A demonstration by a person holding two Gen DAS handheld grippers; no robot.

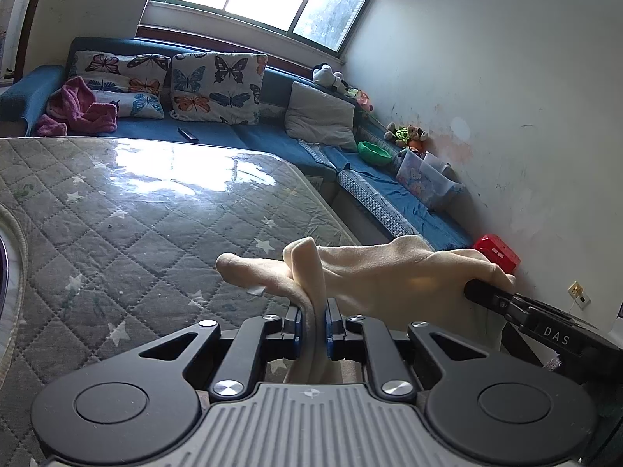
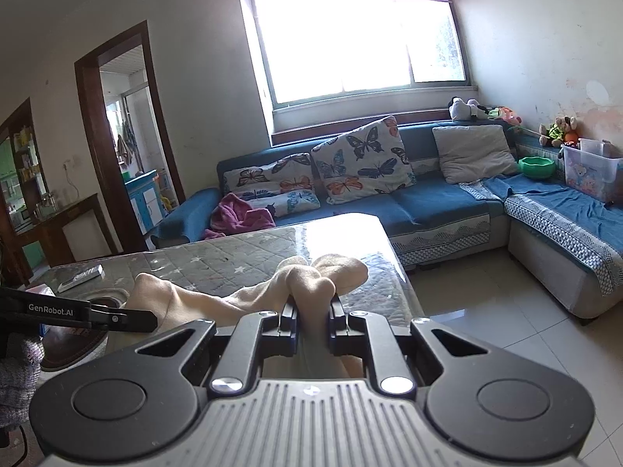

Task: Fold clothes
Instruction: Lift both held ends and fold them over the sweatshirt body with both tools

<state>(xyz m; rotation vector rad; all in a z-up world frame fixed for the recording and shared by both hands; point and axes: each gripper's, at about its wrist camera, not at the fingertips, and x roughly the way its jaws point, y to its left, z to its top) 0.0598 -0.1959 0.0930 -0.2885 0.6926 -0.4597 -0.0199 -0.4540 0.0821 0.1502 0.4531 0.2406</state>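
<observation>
While both grippers hold it: the cream garment (image 1: 393, 272) hangs stretched between them, raised above the worktop (image 1: 117, 210)
Left gripper (image 1: 314, 323): jaws closed tight on a bunched fold of cloth; blue pads pinch it
Right gripper (image 2: 312, 311): jaws clamped on another bunched edge
Beyond: blue sofa (image 2: 428, 198); butterfly cushions (image 2: 362, 159)

Blown-out window (image 2: 360, 35) backlight, tabletop (image 1: 179, 171) glare, perhaps slight softness, fisheye-bent edges

Cream garment (image 1: 389, 276), grey star-quilted table cover (image 1: 128, 218), blue sofa (image 2: 436, 198), butterfly-print cushions (image 2: 360, 157), green bowl (image 2: 537, 166).
</observation>
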